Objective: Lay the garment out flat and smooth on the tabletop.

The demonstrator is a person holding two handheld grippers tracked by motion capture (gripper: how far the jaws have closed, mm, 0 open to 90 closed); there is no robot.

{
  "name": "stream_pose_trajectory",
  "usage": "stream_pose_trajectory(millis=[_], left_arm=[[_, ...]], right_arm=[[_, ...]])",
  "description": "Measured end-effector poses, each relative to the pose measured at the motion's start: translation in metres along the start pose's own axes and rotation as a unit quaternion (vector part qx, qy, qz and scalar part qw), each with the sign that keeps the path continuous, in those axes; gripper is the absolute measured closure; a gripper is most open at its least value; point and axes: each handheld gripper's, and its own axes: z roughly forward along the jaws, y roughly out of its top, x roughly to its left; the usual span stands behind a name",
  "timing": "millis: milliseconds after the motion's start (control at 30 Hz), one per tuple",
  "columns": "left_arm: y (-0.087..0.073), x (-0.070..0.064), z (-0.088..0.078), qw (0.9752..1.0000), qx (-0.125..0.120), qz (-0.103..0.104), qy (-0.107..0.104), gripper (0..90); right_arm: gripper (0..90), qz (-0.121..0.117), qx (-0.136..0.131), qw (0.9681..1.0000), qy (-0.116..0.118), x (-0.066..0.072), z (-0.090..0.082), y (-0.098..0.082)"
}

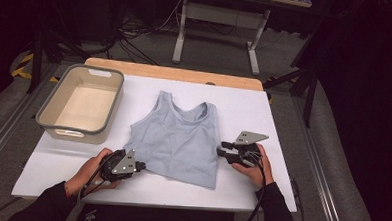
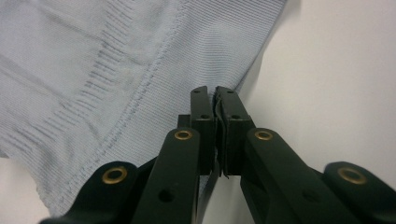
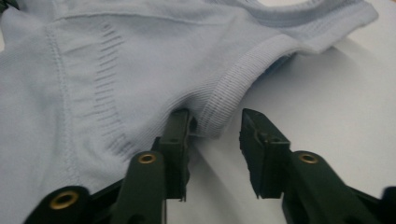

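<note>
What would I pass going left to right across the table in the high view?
Basket → left gripper → pale blue tank top → right gripper.

So the setup sits on a white table top (image 1: 263, 118) with a strip of light wood (image 1: 175, 72) showing along its far edge. Beyond that there's grey carpet floor (image 1: 211, 51), a mess of black cables (image 1: 132, 40), and the white legs of another desk (image 1: 254, 48). Metal rails (image 1: 3, 132) run along both sides. The room's pretty dark all round.
</note>
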Motion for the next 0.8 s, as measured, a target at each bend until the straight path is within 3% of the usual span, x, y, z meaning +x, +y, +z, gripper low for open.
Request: stream_pose_trajectory(millis=[67,167,333,433,533,600,667,733,800], left_arm=[[0.0,0.0,0.0,1.0,-0.001,0.002,-0.001,86.5],[0.002,0.0,0.001,0.9999,-0.006,0.002,-0.009,86.5],[0.01,-0.003,0.003,0.9997,-0.018,0.003,-0.015,86.6],[0.019,-0.006,0.003,0.9991,-0.032,0.01,-0.024,86.6],[0.025,-0.009,0.006,0.9986,-0.04,0.01,-0.034,86.6],[0.03,-0.011,0.01,0.9986,-0.04,0.014,-0.032,86.6],[0.035,-0.013,0.013,0.9986,-0.039,0.022,-0.028,86.6],[0.035,-0.013,0.014,0.9986,-0.031,0.031,-0.028,86.6],[0.029,-0.011,0.013,0.9989,-0.023,0.021,-0.036,86.6]], right_arm=[[75.1,-0.016,-0.008,0.9998,0.002,0.003,0.0,0.006],[78.8,-0.021,-0.023,0.9995,0.004,0.006,0.0,0.016],[81.7,-0.04,-0.006,0.9992,-0.005,0.012,-0.01,0.03],[83.3,-0.034,-0.004,0.9992,-0.02,0.012,-0.025,0.036],[84.1,-0.029,0.015,0.9976,-0.062,0.012,-0.033,0.042],[84.4,-0.03,0.025,0.9964,-0.075,0.013,-0.031,0.044],[84.5,-0.041,0.052,0.993,-0.098,0.015,-0.026,0.046],[84.5,-0.05,0.069,0.9903,-0.11,0.016,-0.021,0.047],[84.5,-0.062,0.092,0.9875,-0.112,0.017,-0.015,0.047]])
